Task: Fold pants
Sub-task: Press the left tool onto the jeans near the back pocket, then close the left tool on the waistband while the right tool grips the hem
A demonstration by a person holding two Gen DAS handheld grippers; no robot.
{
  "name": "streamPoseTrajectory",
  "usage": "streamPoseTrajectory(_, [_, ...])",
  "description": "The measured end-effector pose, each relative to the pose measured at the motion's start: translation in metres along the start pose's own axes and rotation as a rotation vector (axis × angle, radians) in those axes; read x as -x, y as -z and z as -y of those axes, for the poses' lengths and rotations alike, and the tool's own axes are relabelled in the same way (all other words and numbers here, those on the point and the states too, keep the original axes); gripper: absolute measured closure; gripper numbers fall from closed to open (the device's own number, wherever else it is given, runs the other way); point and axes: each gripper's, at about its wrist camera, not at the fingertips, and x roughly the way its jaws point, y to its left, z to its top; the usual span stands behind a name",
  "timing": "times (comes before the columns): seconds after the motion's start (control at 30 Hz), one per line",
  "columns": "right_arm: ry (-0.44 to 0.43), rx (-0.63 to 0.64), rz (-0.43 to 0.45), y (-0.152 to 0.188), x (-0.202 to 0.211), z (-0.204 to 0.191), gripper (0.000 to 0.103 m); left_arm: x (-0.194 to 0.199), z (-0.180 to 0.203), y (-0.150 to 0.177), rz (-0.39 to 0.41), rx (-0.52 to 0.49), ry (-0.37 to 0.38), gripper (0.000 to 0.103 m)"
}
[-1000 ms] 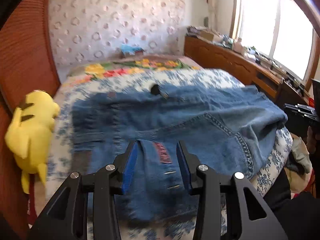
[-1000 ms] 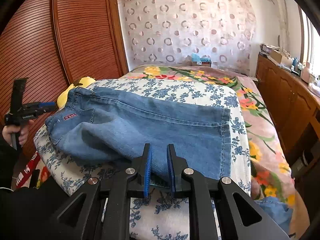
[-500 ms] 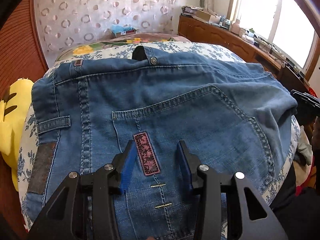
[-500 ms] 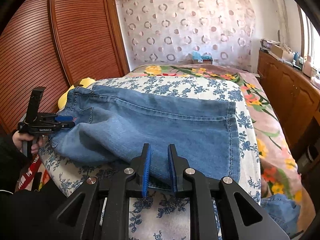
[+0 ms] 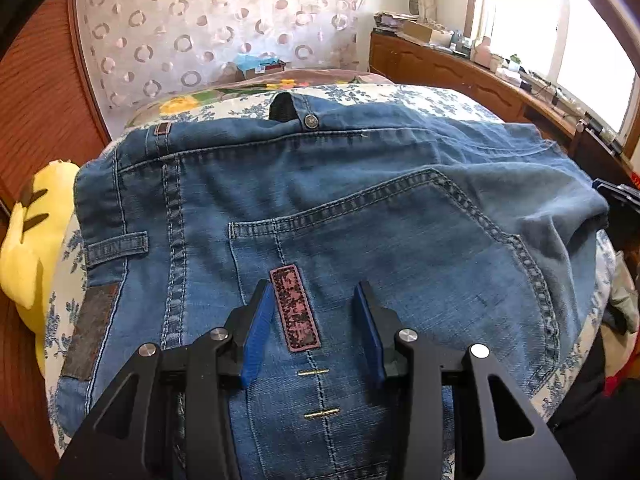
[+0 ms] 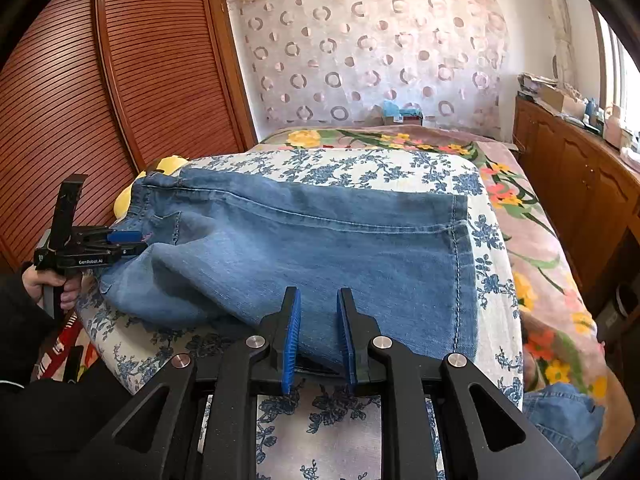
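Folding of jeans (image 6: 320, 248) on a bed (image 6: 486, 248) covered with a blue-flowered quilt. The jeans lie flat with their long axis running across the right wrist view: waistband toward the left, beside a yellow plush toy (image 5: 28, 252), hems toward the right. The left tool (image 5: 314, 320) stands over the seat of the garment, its jaws open and astride the pink label (image 5: 295, 308) on the back pocket (image 5: 400, 248), pointing steeply down at the cloth; the pads do not pinch the denim, and whether the tips touch it cannot be told. The right tool (image 6: 318, 336) sits at the near edge of the leg section, jaws narrowly parted with the folded edge of denim between the pads (image 6: 294, 330); whether they press it cannot be told. In the right wrist view the left tool appears at the waistband end, held by a hand (image 6: 48, 286). Judgement: the coming fold turns on this axis, each tool serving the end nearer to it, left at the waist and right at the legs.
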Motion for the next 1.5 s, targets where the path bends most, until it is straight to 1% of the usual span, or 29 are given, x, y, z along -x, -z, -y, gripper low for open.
streamPoseTrajectory(0.2, [0.001, 0.0, -0.002, -0.001, -0.002, 0.001, 0.084, 0.003, 0.007, 0.0, 0.018, -0.015, -0.039, 0.06])
streamPoseTrajectory(0.23, [0.002, 0.0, -0.002, -0.001, -0.003, 0.001, 0.084, 0.004, 0.007, 0.0, 0.022, -0.014, -0.042, 0.064])
streamPoseTrajectory(0.27, [0.004, 0.0, -0.002, -0.002, -0.003, 0.002, 0.084, 0.006, 0.008, 0.001, 0.028, -0.014, -0.049, 0.072])
streamPoseTrajectory(0.3, [0.003, 0.0, -0.002, -0.002, -0.003, 0.002, 0.084, 0.008, 0.008, 0.0, 0.038, -0.012, -0.052, 0.075])
streamPoseTrajectory(0.33, [0.002, 0.0, -0.002, -0.002, -0.003, 0.002, 0.084, 0.011, 0.008, 0.0, 0.049, -0.008, -0.038, 0.085])
streamPoseTrajectory(0.37, [0.003, 0.001, -0.002, -0.003, -0.004, 0.002, 0.084, 0.013, 0.008, 0.0, 0.054, -0.001, -0.018, 0.092])
streamPoseTrajectory(0.53, [0.002, 0.006, -0.003, -0.002, -0.004, 0.001, 0.084, 0.03, 0.009, -0.005, 0.091, 0.004, 0.01, 0.092])
streamPoseTrajectory(0.57, [0.002, 0.007, -0.002, -0.003, -0.004, 0.001, 0.084, 0.032, 0.009, -0.007, 0.09, 0.009, 0.014, 0.085])
streamPoseTrajectory(0.6, [0.002, 0.008, -0.001, -0.003, -0.004, 0.001, 0.084, 0.034, 0.009, -0.008, 0.09, 0.008, 0.017, 0.081])
streamPoseTrajectory(0.63, [0.002, 0.01, 0.0, -0.004, -0.004, 0.0, 0.084, 0.036, 0.01, -0.01, 0.095, 0.001, 0.017, 0.073])
streamPoseTrajectory(0.67, [0.002, 0.013, 0.001, -0.004, -0.004, 0.0, 0.084, 0.037, 0.01, -0.013, 0.098, -0.005, 0.016, 0.062])
streamPoseTrajectory(0.7, [0.003, 0.015, 0.003, -0.005, -0.003, 0.0, 0.084, 0.038, 0.011, -0.015, 0.102, -0.008, 0.019, 0.057])
streamPoseTrajectory(0.73, [0.004, 0.017, 0.004, -0.005, -0.003, -0.001, 0.084, 0.039, 0.01, -0.017, 0.105, -0.009, 0.026, 0.056])
streamPoseTrajectory(0.8, [0.006, 0.019, 0.008, -0.006, -0.003, 0.0, 0.084, 0.039, 0.011, -0.022, 0.104, -0.015, 0.039, 0.039])
streamPoseTrajectory(0.83, [0.006, 0.019, 0.009, -0.007, -0.003, 0.0, 0.083, 0.04, 0.013, -0.023, 0.113, -0.017, 0.045, 0.027])
streamPoseTrajectory(0.87, [0.006, 0.021, 0.01, -0.007, -0.003, 0.0, 0.083, 0.042, 0.014, -0.025, 0.126, -0.014, 0.06, 0.023])
streamPoseTrajectory(0.93, [0.007, 0.022, 0.012, -0.006, -0.003, 0.001, 0.083, 0.042, 0.015, -0.031, 0.13, -0.009, 0.084, 0.021])
streamPoseTrajectory(1.03, [0.009, 0.027, 0.01, -0.006, -0.005, 0.002, 0.083, 0.039, 0.018, -0.038, 0.133, -0.012, 0.089, 0.02])
streamPoseTrajectory(1.1, [0.015, 0.032, 0.008, -0.009, -0.006, 0.004, 0.083, 0.033, 0.021, -0.043, 0.119, -0.021, 0.096, 0.02])
streamPoseTrajectory(1.27, [0.043, 0.036, 0.005, -0.023, -0.014, 0.02, 0.083, 0.021, 0.024, -0.055, 0.11, -0.028, 0.098, 0.02])
streamPoseTrajectory(1.3, [0.051, 0.035, 0.005, -0.026, -0.016, 0.024, 0.08, 0.018, 0.024, -0.058, 0.108, -0.03, 0.1, 0.02])
streamPoseTrajectory(1.33, [0.063, 0.032, 0.005, -0.03, -0.019, 0.029, 0.072, 0.017, 0.024, -0.059, 0.106, -0.031, 0.1, 0.02])
streamPoseTrajectory(1.37, [0.074, 0.03, 0.006, -0.034, -0.022, 0.035, 0.068, 0.014, 0.023, -0.062, 0.103, -0.034, 0.099, 0.02])
streamPoseTrajectory(1.43, [0.094, 0.021, 0.002, -0.042, -0.029, 0.045, 0.056, 0.01, 0.021, -0.068, 0.098, -0.041, 0.088, 0.02])
streamPoseTrajectory(1.5, [0.114, 0.013, -0.013, -0.049, -0.04, 0.057, 0.054, 0.005, 0.016, -0.075, 0.091, -0.048, 0.084, 0.02])
